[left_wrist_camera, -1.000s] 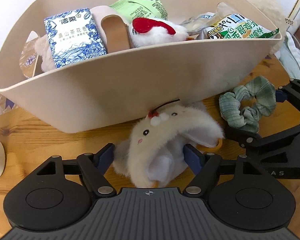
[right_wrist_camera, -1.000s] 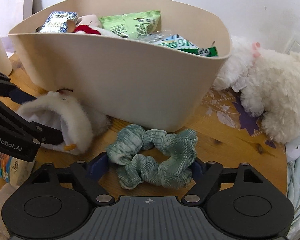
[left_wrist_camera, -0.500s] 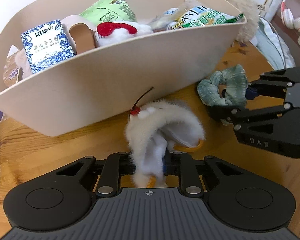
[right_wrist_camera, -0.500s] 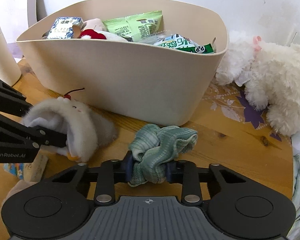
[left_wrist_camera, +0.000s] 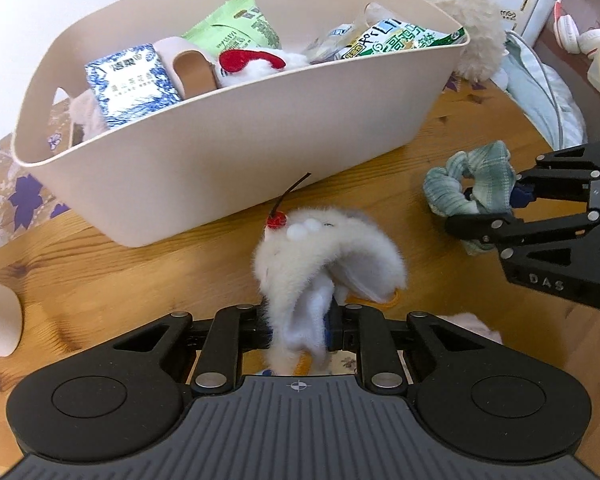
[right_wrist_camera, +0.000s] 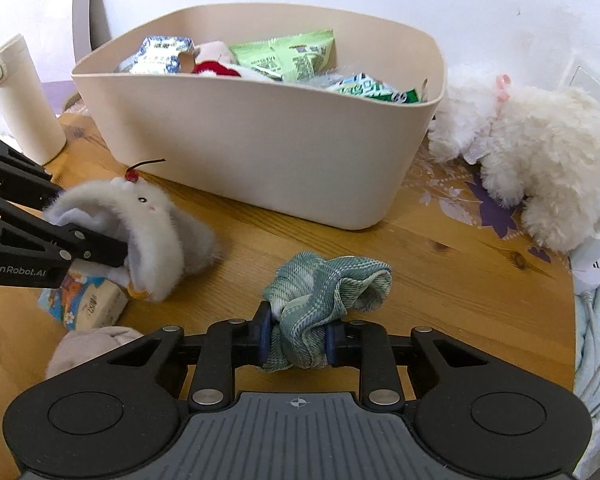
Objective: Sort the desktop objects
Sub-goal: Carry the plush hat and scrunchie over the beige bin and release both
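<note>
In the bin point(left_wrist_camera: 260, 136): snacks, a box (lots done).
My left tongs point(left_wrist_camera: 298, 326): pinching the fluffy bunny point(left_wrist_camera: 324, 256).
My right tongs point(right_wrist_camera: 296, 342): pinching the green scrunchie point(right_wrist_camera: 328, 288).
Left to do: drop both in.

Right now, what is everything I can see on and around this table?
storage bin: one, beige, middle of table, holding packets and toys
tea box: one, blue-white, in bin
snack packets: at least two, green, in bin
bunny plush: one, grey-white with cherry, in front of bin
scrunchie: one, green plaid, in front of bin
fluffy toy: one, white, right of bin
bottle: one, cream, left of bin
headphones: one, white-orange, far right
table: one, wooden
left tool: shut on bunny plush
right tool: shut on scrunchie
</note>
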### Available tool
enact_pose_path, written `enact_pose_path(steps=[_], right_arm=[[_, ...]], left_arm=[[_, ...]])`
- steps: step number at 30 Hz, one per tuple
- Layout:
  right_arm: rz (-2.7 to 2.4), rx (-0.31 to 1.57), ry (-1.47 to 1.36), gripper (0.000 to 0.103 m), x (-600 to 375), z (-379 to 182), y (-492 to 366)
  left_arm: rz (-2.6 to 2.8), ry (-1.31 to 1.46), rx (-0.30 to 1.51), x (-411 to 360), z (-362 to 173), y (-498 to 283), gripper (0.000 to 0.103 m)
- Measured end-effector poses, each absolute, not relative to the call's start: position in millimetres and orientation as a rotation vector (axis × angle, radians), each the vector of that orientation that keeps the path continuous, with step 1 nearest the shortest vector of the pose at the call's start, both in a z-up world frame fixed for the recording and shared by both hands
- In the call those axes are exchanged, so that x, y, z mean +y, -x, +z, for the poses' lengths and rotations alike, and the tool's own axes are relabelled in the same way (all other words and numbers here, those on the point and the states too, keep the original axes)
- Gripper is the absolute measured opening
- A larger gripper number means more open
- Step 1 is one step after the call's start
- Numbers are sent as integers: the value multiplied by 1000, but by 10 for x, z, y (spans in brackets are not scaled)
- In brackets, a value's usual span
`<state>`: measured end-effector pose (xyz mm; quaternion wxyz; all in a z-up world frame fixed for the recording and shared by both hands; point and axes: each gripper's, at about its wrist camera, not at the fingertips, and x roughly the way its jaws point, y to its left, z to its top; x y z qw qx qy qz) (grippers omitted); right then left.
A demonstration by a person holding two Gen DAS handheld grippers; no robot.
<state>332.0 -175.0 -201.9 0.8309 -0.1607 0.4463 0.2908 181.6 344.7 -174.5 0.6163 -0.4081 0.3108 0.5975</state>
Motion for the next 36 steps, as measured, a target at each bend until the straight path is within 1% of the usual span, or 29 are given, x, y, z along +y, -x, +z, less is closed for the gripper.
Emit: enact_pose_path(steps=[8,15,29,36], right_arm=[[625,903,351,24,-1822,-1759,-3135],[617,857,355,24,-1823,-1503,-3066],[598,749,320,25,-1627,-1041,-3089],[580,694,292,25,-1431,-852,-3198]], left_arm=[[1380,902,710,3384,-1619,-1879,20],[1386,862,683,3193,-1384,-1735,20],[1482,807,586,2923,-897,-1184,20],[1540,780,556,2914,-700,-875,20]])
